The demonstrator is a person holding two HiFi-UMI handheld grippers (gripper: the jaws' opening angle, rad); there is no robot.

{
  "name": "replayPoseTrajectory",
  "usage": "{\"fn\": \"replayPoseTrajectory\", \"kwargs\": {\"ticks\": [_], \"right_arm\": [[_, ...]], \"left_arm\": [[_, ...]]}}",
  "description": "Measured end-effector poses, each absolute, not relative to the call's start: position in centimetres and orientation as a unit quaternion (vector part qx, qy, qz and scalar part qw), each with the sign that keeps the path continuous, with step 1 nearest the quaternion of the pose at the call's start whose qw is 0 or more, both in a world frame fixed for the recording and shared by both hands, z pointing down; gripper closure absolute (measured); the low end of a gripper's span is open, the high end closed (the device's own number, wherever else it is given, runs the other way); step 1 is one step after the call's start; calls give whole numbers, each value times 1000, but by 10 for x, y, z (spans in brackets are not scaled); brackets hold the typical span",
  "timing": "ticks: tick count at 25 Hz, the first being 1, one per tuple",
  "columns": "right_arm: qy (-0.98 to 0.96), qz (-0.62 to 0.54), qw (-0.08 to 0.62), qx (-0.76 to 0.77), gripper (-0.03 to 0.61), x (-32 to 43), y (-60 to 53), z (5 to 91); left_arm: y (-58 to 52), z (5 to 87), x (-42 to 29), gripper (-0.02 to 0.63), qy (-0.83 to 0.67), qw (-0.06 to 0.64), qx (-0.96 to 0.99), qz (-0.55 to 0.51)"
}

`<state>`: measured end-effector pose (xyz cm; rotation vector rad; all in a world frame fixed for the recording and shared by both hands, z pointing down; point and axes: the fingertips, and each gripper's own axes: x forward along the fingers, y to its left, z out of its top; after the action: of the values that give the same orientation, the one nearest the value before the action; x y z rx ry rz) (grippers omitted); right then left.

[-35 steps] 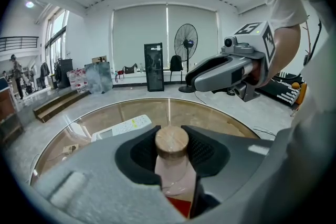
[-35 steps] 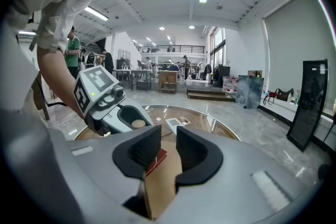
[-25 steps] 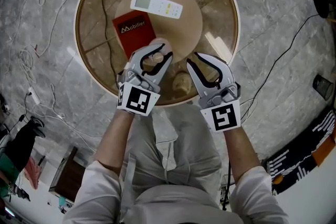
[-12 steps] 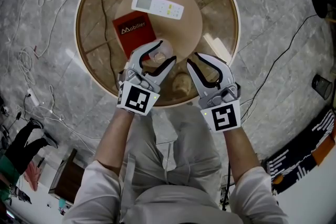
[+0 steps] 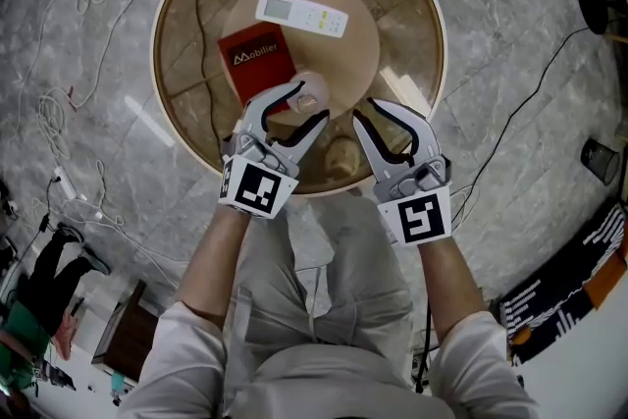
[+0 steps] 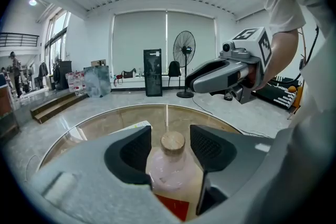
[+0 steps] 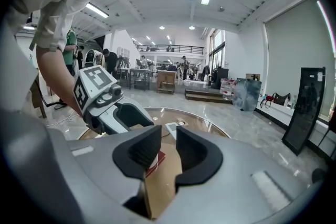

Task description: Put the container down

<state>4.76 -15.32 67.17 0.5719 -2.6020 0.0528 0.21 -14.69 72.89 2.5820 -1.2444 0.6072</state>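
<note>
The container is a small clear bottle with a cork stopper [image 5: 310, 95]. It stands upright on the round table's wooden disc [image 5: 353, 44], at the near corner of a red book [image 5: 257, 62]. My left gripper [image 5: 309, 102] is open, with its pads on either side of the bottle [image 6: 169, 165] and a gap on each side. My right gripper [image 5: 368, 110] hovers to the right over the table's near edge. Its jaws stand a narrow gap apart with nothing between them [image 7: 169, 150].
A white remote control [image 5: 301, 14] lies on the disc behind the book. The glass tabletop has a pale rim [image 5: 435, 5]. Cables trail over the marble floor at left [image 5: 69, 113] and right [image 5: 510, 123]. A person's legs are below the table edge.
My left gripper's jaws have spread wide off the bottle, which now stands free between them. The right gripper has hardly moved.
</note>
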Motion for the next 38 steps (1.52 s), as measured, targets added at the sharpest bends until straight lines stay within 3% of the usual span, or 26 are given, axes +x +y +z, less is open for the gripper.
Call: {"fn": "replayPoseTrajectory", "kwargs": {"ticks": [23, 24, 25, 29, 30, 33, 35, 38], "right_arm": [[-939, -6, 237, 248, 489, 47, -97, 521], [-938, -7, 237, 251, 491, 48, -94, 514], [-938, -7, 237, 255, 491, 49, -91, 508], [-932, -9, 241, 269, 492, 56, -81, 480], [-931, -10, 243, 273, 492, 57, -78, 474], [-926, -16, 239, 292, 515, 61, -71, 452], [-920, -15, 238, 311, 572, 66, -70, 440], [-914, -9, 233, 333, 574, 72, -68, 429]], "left_arm": [[-80, 576, -47, 431, -422, 83, 874, 226], [-77, 567, -50, 455, -424, 82, 874, 225], [-75, 558, -53, 526, -425, 81, 873, 224], [-66, 522, -66, 562, -427, 69, 873, 226], [-63, 515, -70, 604, -427, 69, 872, 229], [-55, 492, -81, 607, -425, 67, 873, 229], [-55, 476, -88, 607, -426, 66, 874, 223], [-55, 462, -98, 607, -432, 66, 873, 219]]}}
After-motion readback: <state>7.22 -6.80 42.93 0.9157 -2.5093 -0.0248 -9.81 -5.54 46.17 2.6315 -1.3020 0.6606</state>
